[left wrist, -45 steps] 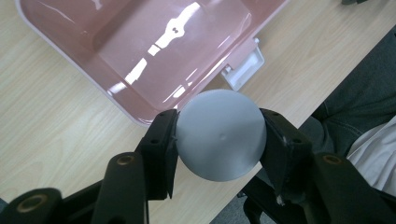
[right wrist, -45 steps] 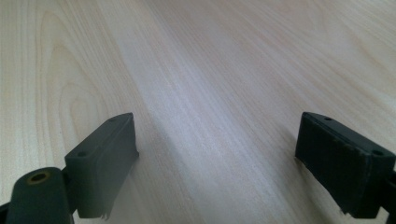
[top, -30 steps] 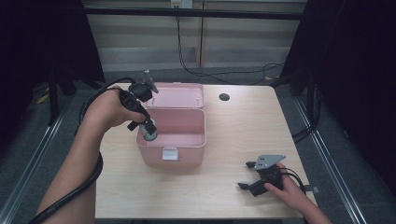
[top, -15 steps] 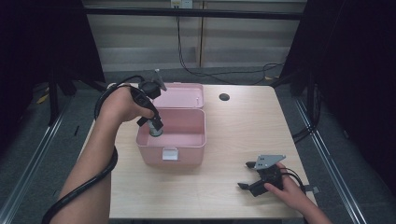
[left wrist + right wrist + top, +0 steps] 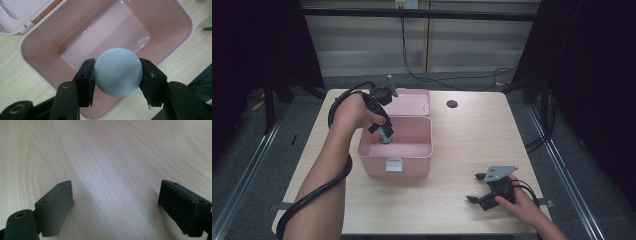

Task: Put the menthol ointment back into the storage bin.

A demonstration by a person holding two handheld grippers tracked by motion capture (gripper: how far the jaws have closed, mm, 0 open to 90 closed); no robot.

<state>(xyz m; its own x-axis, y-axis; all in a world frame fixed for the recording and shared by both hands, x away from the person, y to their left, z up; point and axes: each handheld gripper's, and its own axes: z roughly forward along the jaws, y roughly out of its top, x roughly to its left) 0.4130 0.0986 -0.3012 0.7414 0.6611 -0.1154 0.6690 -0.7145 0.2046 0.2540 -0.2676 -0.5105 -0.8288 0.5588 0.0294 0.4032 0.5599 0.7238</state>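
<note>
A pink box (image 5: 396, 152) stands open on the wooden table, its lid (image 5: 409, 102) laid back behind it. My left gripper (image 5: 384, 131) points down into the box's left half, shut on a round grey object (image 5: 386, 135). In the left gripper view the grey object (image 5: 118, 72) is a smooth disc face clamped between both black pads (image 5: 86, 80), above the bare pink floor (image 5: 105, 40) of the box. My right gripper (image 5: 477, 187) rests low on the table at the front right, held by a hand. Its jaws stand wide apart over bare wood (image 5: 112, 182).
A small dark round hole or cap (image 5: 452, 104) sits on the table behind the box. Black cable (image 5: 312, 197) trails from the left gripper along the forearm. Dark floor and rails surround the table.
My left gripper has carried the grey object to the right and downward, from over the box's left rim to inside the box. The right gripper has stayed put.
</note>
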